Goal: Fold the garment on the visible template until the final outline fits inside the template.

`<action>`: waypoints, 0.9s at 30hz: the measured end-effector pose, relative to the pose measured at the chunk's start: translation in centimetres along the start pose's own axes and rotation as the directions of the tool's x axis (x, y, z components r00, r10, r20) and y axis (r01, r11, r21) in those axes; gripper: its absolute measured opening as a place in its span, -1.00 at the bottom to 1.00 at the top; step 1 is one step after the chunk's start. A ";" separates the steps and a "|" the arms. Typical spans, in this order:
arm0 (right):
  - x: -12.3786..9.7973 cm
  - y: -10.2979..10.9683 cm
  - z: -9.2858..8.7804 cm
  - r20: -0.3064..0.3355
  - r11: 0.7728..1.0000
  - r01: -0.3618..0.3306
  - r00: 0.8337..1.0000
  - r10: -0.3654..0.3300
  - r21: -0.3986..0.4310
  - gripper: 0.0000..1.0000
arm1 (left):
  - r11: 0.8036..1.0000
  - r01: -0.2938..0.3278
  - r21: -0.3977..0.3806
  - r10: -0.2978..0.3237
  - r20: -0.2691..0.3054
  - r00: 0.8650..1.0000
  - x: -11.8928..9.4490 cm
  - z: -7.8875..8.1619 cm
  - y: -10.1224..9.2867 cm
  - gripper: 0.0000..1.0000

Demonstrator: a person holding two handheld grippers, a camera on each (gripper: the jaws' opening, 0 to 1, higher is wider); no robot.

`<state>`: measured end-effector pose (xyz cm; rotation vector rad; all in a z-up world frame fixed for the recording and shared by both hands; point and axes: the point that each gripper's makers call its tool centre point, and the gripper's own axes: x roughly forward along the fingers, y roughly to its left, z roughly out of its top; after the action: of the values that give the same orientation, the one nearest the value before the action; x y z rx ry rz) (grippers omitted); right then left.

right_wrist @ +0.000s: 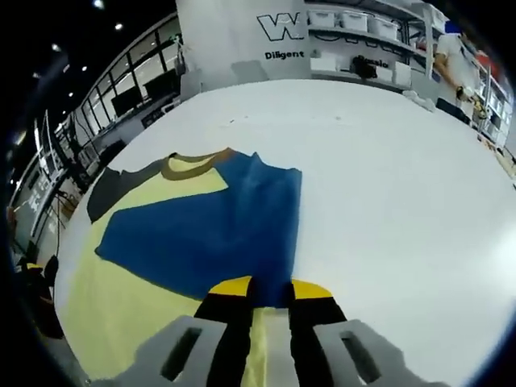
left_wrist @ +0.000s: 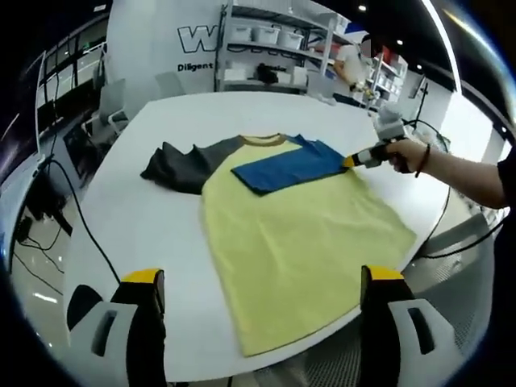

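A yellow T-shirt (left_wrist: 298,234) lies flat on the white table (left_wrist: 145,226), with its tan collar (left_wrist: 264,140) at the far side. Its dark grey sleeve (left_wrist: 181,165) spreads out to the left. The blue sleeve (left_wrist: 294,165) is folded across the chest. My right gripper (left_wrist: 355,160), held in a hand, is shut on the blue sleeve's end. In the right gripper view the right gripper (right_wrist: 271,289) pinches the blue sleeve (right_wrist: 201,234) at its near edge, above the yellow body (right_wrist: 121,306). My left gripper (left_wrist: 262,274) is open over the shirt's hem.
Shelves with white bins (left_wrist: 270,36) stand beyond the table, and a person (left_wrist: 351,64) is beside them. Black cables (left_wrist: 76,201) run along the table's left edge. The near table edge (left_wrist: 322,343) lies just under the shirt's hem. Bare white tabletop (right_wrist: 387,185) stretches right of the shirt.
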<state>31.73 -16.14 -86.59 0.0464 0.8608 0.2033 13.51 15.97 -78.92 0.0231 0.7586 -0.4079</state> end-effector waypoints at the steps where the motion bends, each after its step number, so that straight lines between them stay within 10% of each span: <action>1: 0.1 -0.1 -0.1 -0.003 1.000 0.006 1.000 -0.006 -0.022 -0.89 | 1.000 0.000 -0.002 0.000 -0.003 1.000 0.0 0.0 0.0 0.98; 27: -1.2 -7.1 0.2 -0.048 0.991 0.096 0.994 -0.100 -0.090 -1.00 | 0.999 0.037 0.025 -0.038 0.003 0.999 0.4 0.8 -0.8 0.97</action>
<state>32.26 -23.29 -86.42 -0.0837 0.9034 0.1503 14.02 15.01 -78.50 0.0318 0.7510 -0.4531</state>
